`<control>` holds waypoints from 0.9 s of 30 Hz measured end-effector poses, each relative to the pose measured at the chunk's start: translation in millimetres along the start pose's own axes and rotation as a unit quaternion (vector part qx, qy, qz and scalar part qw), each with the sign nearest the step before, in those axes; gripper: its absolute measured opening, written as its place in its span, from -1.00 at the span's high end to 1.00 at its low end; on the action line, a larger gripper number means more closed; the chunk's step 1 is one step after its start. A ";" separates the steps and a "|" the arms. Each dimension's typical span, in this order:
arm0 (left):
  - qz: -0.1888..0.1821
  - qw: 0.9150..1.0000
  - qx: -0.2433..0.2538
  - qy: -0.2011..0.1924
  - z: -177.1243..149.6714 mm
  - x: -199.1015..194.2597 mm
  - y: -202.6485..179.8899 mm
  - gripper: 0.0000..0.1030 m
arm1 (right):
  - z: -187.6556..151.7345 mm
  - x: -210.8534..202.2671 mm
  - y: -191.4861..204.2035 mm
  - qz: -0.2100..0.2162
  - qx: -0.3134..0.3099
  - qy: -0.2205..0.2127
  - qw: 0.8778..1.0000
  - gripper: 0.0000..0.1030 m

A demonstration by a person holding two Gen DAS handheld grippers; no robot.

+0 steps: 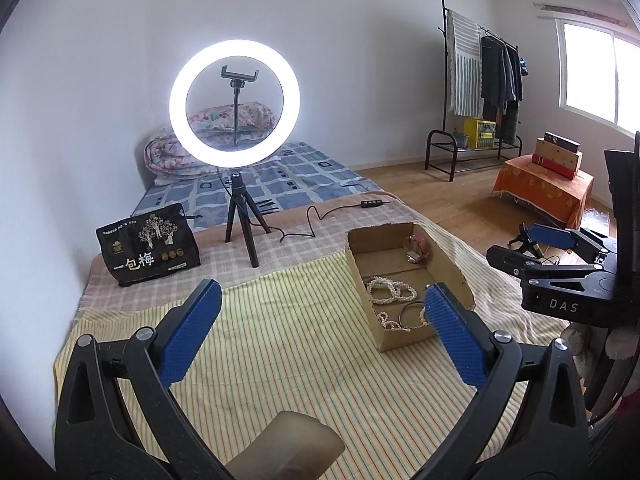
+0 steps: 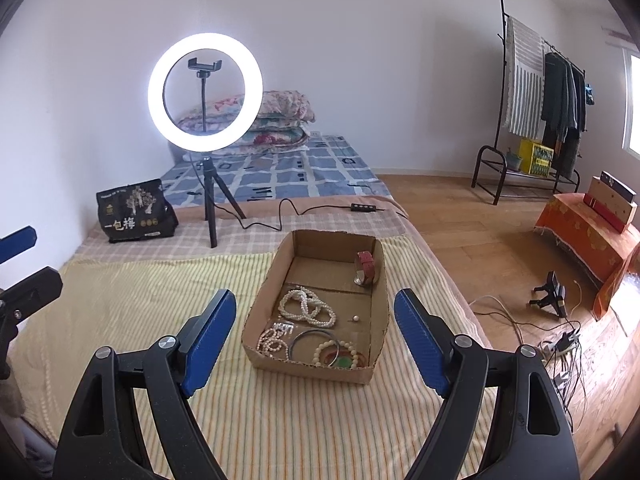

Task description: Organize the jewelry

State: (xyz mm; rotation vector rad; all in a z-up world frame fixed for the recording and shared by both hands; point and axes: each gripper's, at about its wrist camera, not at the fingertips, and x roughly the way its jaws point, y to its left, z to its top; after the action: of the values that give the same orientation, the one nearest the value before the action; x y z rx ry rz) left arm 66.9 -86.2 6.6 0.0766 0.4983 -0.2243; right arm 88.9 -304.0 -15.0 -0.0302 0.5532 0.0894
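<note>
Left wrist view: the left tool stands wide with nothing between its blue pads, hovering above the yellow striped cloth spread over the bed. The open brown cardboard box lies just to its right, the right pad overlapping its near corner in the picture. Inside show a white pearl strand and a dark thin bangle. The right tool appears at the edge, beyond the box.

Right wrist view: the right tool is also wide and empty, aimed straight at the box. A red leather watch sits in the far compartment; pearls in the middle; a beaded bracelet, bangle and green piece nearest.

Everything seems already boxed, so this looks like a pause between picks or the finish. Any further pick would call for lowering into one compartment and closing narrowly on one thin piece.
</note>
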 end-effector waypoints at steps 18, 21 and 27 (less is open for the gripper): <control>-0.002 1.000 0.000 0.000 0.8 1.4 -1.3 -1.00 | -1.3 0.0 3.2 0.001 -0.005 -0.001 1.000 -0.58; -0.002 1.000 0.000 0.000 0.7 1.3 -1.6 -1.00 | -1.5 0.6 3.6 0.001 -0.004 0.001 1.000 -0.58; -0.001 1.000 0.000 0.000 1.0 1.1 -1.8 -1.00 | -1.2 2.0 4.8 0.002 -0.002 0.001 1.000 -0.58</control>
State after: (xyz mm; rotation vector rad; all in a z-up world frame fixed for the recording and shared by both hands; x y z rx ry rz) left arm 67.9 -88.3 6.9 0.0754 0.4975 -0.2270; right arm 89.5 -299.1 -17.1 -0.0338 0.5556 0.0938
